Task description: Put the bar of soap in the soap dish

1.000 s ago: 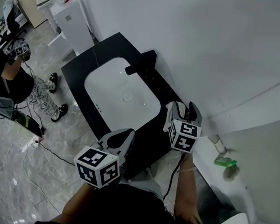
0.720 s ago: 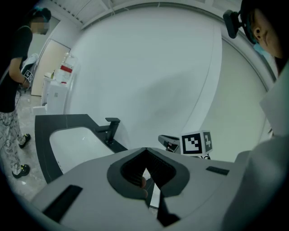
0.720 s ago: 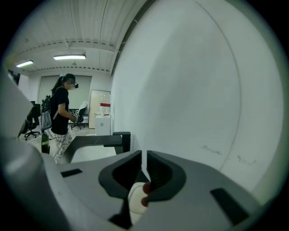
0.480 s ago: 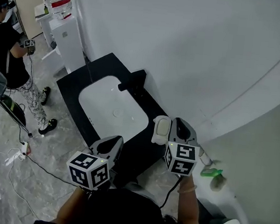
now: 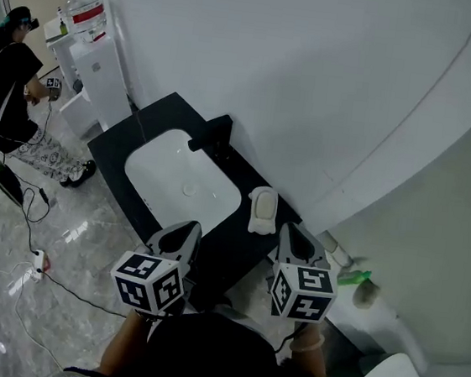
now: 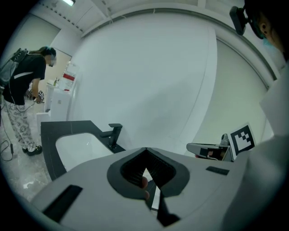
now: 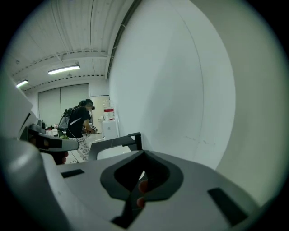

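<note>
A pale bar of soap lies in the white soap dish on the black counter, right of the white sink. My right gripper hangs just right of and nearer than the dish, shut and empty, apart from the soap. My left gripper hovers over the counter's front edge below the sink, jaws together with nothing in them. In the left gripper view my left gripper hides the dish. The right gripper view shows my right gripper shut, its body covering the soap.
A black faucet stands behind the sink. A person works at far left beside a white cabinet. A green object sits on a white ledge at right. The curved white wall rises close behind the counter; cables trail on the floor.
My right gripper drew back and up from the counter and shut, leaving the soap in the dish in plain sight. My left gripper rose slightly. The view shifted.
</note>
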### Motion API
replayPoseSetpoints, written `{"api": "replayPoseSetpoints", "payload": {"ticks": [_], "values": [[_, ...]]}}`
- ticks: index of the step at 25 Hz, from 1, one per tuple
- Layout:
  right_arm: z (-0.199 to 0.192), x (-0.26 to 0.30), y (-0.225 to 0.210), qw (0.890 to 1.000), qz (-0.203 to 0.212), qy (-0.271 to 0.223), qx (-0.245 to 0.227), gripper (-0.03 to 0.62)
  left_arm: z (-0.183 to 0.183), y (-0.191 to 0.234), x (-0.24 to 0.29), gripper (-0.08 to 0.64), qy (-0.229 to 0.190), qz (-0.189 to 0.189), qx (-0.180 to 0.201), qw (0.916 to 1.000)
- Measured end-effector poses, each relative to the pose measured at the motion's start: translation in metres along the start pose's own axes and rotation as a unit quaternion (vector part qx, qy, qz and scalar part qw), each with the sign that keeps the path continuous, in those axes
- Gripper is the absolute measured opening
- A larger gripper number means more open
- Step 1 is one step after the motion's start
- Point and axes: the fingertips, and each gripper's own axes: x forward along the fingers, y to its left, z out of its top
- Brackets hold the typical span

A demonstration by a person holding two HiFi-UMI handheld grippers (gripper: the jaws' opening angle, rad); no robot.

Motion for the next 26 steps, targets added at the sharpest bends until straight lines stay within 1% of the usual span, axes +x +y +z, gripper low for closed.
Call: {"api": "replayPoseSetpoints", "payload": {"ticks": [3, 9, 19, 26], "values": [[-0.006, -0.007, -0.002, 1.000, -0.012, 0.008, -0.001, 0.018, 0.000, -0.009, 0.000, -0.006, 0.001, -0.013, 0.005, 0.9999], [-0.011, -0.015, 0.006, 1.000, -0.006, 0.005, 0.005, 0.018, -0.006, -0.020, -0.002, -0.006, 0.009, -0.027, 0.003, 0.9996], [-0.012, -0.019, 0.014, 1.000, 0.004, -0.003, 0.024, 0.018, -0.005, -0.022, -0.007, -0.006, 0.013, -0.024, 0.008, 0.9996], [-0.020, -0.019, 0.009, 0.999, 0.006, 0.003, 0.037, 0.018, -0.009, -0.025, -0.006, -0.006, 0.018, -0.034, -0.008, 0.9992]]}}
